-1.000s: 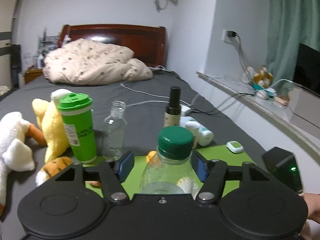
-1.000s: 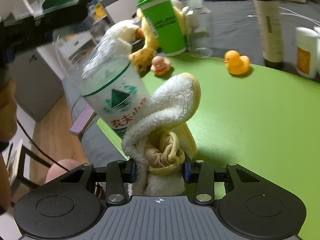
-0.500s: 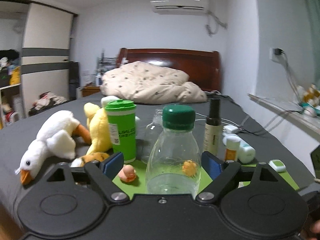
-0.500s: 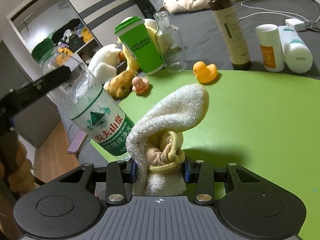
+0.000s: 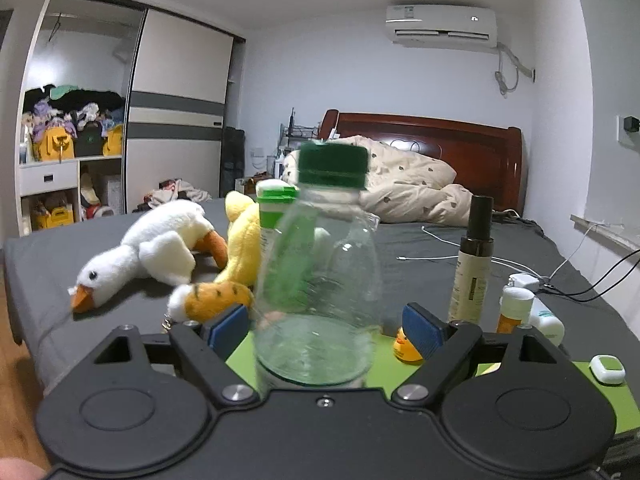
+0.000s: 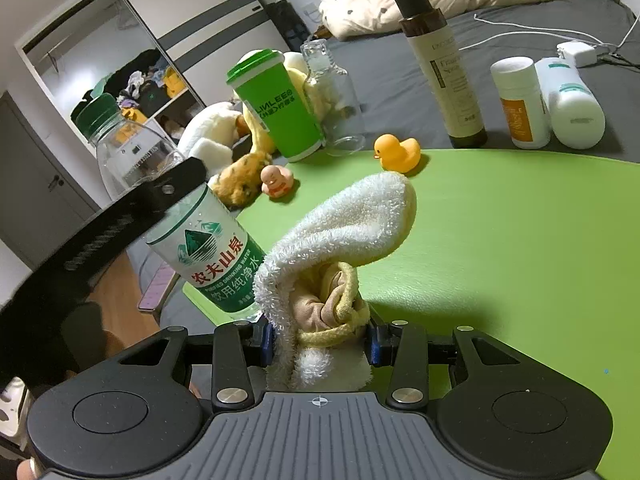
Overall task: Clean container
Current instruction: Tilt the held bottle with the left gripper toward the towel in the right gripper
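Note:
A clear plastic water bottle (image 5: 316, 280) with a green cap and green label stands between the fingers of my left gripper (image 5: 324, 330), which is shut on it. In the right wrist view the water bottle (image 6: 208, 248) hangs tilted over the left edge of the green table (image 6: 520, 240), with a black left finger (image 6: 160, 196) across its shoulder. My right gripper (image 6: 319, 344) is shut on a bunched cream and yellow towel (image 6: 340, 232). The towel's folded tip sticks up just right of the bottle's label, close to it but apart.
At the table's back stand a green lidded cup (image 6: 276, 108), an open glass bottle (image 6: 336, 96), a tall spray bottle (image 6: 444, 64) and two white pill bottles (image 6: 520, 104). A rubber duck (image 6: 396, 152) and small figurine (image 6: 274, 180) sit nearby. Plush toys (image 5: 148, 252) lie on the bed.
My left gripper swung left with the bottle, so its view now takes in the wardrobe and plush goose. The bottle stands higher and nearer the towel. The right gripper kept its hold.

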`<state>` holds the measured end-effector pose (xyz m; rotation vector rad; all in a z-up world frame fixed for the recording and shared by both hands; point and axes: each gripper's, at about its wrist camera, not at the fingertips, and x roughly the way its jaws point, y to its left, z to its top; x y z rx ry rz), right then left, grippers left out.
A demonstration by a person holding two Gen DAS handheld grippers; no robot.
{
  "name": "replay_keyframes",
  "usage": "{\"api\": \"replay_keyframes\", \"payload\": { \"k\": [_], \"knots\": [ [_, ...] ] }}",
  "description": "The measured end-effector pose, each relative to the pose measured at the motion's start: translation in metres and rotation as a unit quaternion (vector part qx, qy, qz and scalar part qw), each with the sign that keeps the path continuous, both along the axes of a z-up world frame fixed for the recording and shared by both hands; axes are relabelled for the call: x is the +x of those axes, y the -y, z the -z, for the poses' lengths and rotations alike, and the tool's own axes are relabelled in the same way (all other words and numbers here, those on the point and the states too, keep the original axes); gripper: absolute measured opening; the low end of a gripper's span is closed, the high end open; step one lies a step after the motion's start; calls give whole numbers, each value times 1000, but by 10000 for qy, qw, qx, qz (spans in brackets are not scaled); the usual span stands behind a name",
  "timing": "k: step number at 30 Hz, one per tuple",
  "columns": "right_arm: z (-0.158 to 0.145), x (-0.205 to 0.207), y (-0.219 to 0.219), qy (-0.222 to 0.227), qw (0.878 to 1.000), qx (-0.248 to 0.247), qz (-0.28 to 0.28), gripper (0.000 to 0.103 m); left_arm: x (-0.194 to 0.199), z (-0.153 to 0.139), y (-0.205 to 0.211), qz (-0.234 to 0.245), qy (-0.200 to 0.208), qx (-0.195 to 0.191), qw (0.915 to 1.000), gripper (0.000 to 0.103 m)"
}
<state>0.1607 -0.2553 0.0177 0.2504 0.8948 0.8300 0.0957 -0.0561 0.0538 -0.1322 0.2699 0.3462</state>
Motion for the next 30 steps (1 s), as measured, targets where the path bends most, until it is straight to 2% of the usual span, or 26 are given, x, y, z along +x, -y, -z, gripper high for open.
{"api": "replay_keyframes", "payload": {
  "k": [3,8,12,16,19,24,27,30],
  "knots": [
    [-1,-2,3,10,10000,23,4,42,-1,-1,-6,44,44,-74,10000,67],
    [-4,-5,8,41,10000,69,19,42,-1,-4,-16,161,108,-190,9996,65],
    [-5,-8,12,66,9999,106,31,42,2,-8,-38,1027,3,-127,9946,65],
    [-7,-10,16,91,9998,144,43,42,8,-10,-59,1895,-102,-144,9817,65],
    [-9,-12,19,109,9998,171,51,42,19,-5,-79,2698,-206,-254,9624,65],
    [-20,-24,27,217,9995,191,102,42,34,-7,-99,3687,-371,-263,9284,65],
    [-29,-31,29,319,9992,199,121,42,43,-9,-112,4261,-468,-267,9031,65],
    [-41,-34,27,484,9985,243,108,42,52,-11,-125,4818,-563,-270,8740,65]
  ]
}}
